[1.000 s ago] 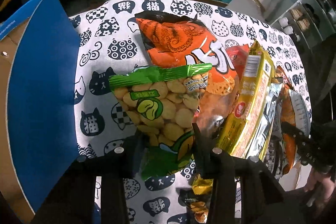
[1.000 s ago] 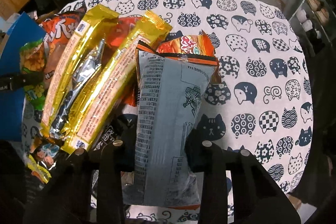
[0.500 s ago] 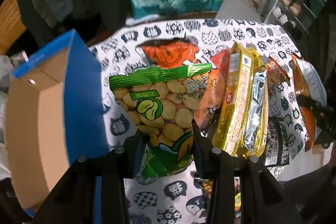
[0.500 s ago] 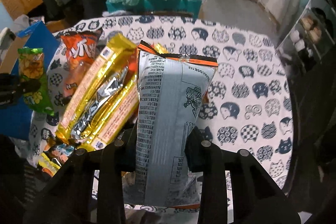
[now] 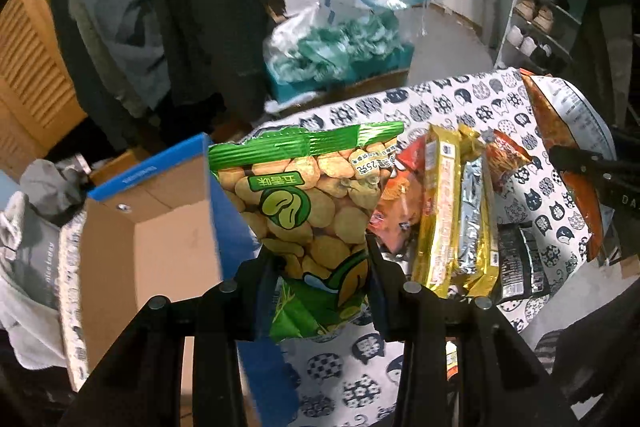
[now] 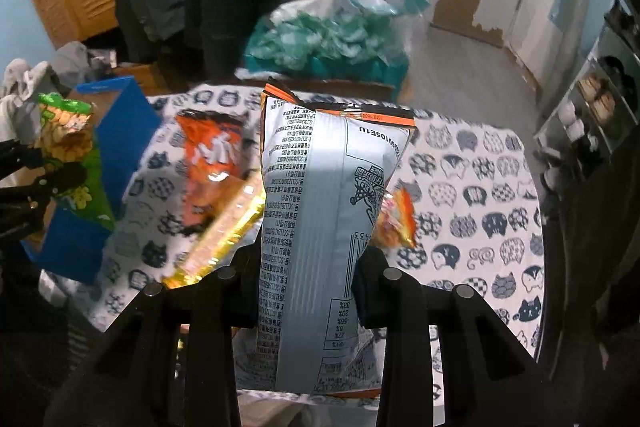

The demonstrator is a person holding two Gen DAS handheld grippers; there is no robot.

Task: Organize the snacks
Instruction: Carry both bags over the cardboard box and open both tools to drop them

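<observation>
Closest to me, the left gripper (image 5: 316,267) has its fingers pinched on the lower part of a green bag of beans (image 5: 308,195), held up in the air above the table (image 5: 452,103). The right gripper (image 6: 306,275) is clamped the same way on a silver snack bag with orange trim (image 6: 324,211), printed back facing out, also clear of the tabletop. Under them, on the cat-print cloth, sit the gold wrapped packs (image 5: 440,215), a small black packet (image 5: 516,267) and a big orange bag (image 6: 212,159). Left of the table there's an open blue cardboard box (image 5: 160,227). Further back, a clear sack of teal stuff (image 5: 340,43) and a shoe rack (image 5: 548,7) on the right.
</observation>
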